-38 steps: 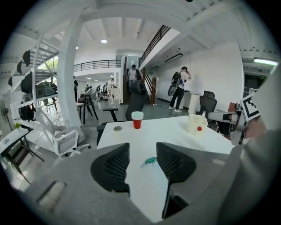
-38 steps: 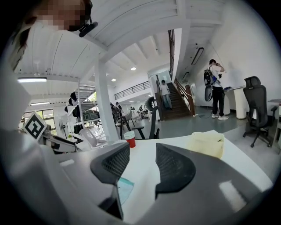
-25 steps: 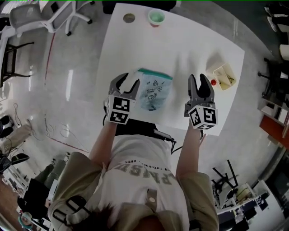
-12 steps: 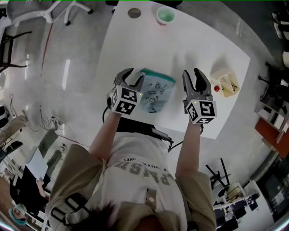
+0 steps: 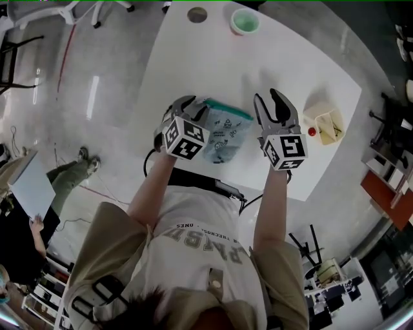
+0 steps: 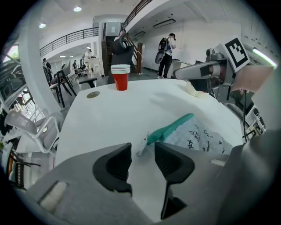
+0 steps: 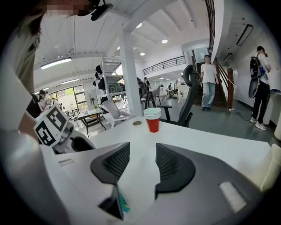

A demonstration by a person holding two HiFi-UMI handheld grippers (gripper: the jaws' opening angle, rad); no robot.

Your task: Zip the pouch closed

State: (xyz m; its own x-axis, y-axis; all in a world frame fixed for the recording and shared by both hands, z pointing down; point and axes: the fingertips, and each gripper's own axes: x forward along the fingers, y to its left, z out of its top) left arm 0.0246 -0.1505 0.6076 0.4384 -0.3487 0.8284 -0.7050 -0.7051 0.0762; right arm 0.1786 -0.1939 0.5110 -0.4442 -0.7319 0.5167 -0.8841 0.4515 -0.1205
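Observation:
A pale printed pouch (image 5: 226, 133) with a teal zipper band (image 5: 229, 108) lies on the white table (image 5: 193, 58). My left gripper (image 5: 189, 107) is low at the pouch's left top corner. In the left gripper view the small white zipper pull (image 6: 143, 145) stands between the left gripper's (image 6: 142, 151) jaws, which are closing; the pads do not press on it. My right gripper (image 5: 268, 98) hovers just right of the pouch, open, with nothing between its fingers. In the right gripper view only a teal sliver of the pouch (image 7: 124, 205) shows under the right gripper (image 7: 142, 154).
A red cup stack (image 5: 244, 22) and a small round disc (image 5: 197, 14) sit at the table's far edge. A cream holder (image 5: 326, 122) with a red item stands at the right. Chairs and people stand around the room.
Both grippers came down and in toward the pouch. The left one now sits at the zipper's left end, and the right one has shifted left, closer to the pouch's right side.

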